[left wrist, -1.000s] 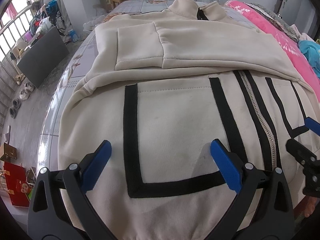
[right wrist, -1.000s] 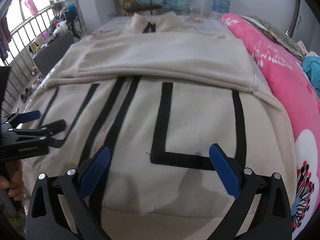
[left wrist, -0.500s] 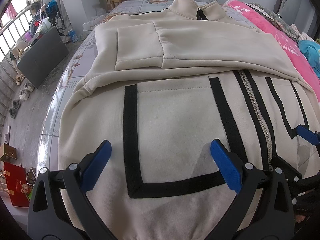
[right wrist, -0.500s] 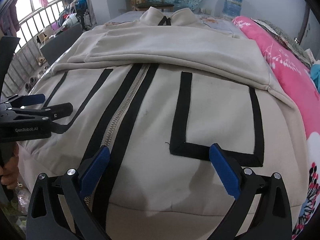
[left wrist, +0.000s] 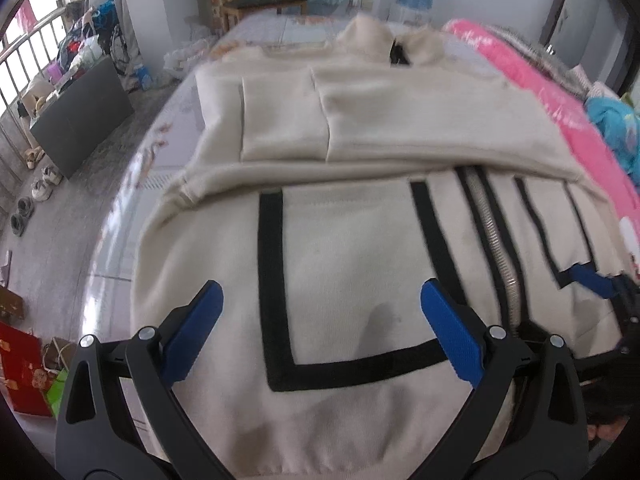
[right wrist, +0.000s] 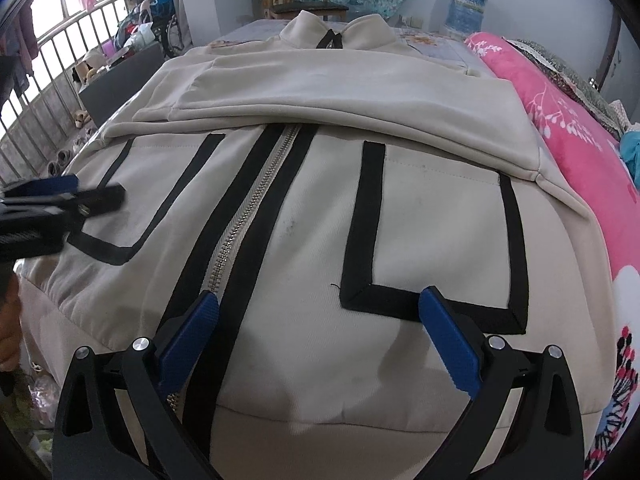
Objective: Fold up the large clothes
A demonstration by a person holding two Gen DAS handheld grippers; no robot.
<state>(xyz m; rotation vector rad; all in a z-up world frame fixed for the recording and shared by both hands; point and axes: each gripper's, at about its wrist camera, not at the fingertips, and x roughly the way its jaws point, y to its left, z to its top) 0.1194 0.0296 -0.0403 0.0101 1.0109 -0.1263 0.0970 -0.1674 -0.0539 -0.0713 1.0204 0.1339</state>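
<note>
Left claw (left wrist: 320,336) gaping, empty | right claw (right wrist: 318,334) likewise | jacket (right wrist: 320,208) hem just under both, zip running straight away from you

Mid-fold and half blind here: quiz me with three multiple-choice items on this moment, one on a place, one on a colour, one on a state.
1. Where do the folded sleeves lie?
A. across the chest below the collar
B. hanging off the bed
C. under the hem

2. What colour is the trim outlining the pockets?
A. red
B. black
C. green

3. How are the two tools set?
A. both shut on the hem
B. one open, one shut
C. both open, gripping nothing

Answers: 1 A, the sleeves cross the cream zip-up jacket below its collar. 2 B, black trim frames each pocket. 3 C, the left tool and right tool both show spread jaws with only fabric lying beyond them.
</note>
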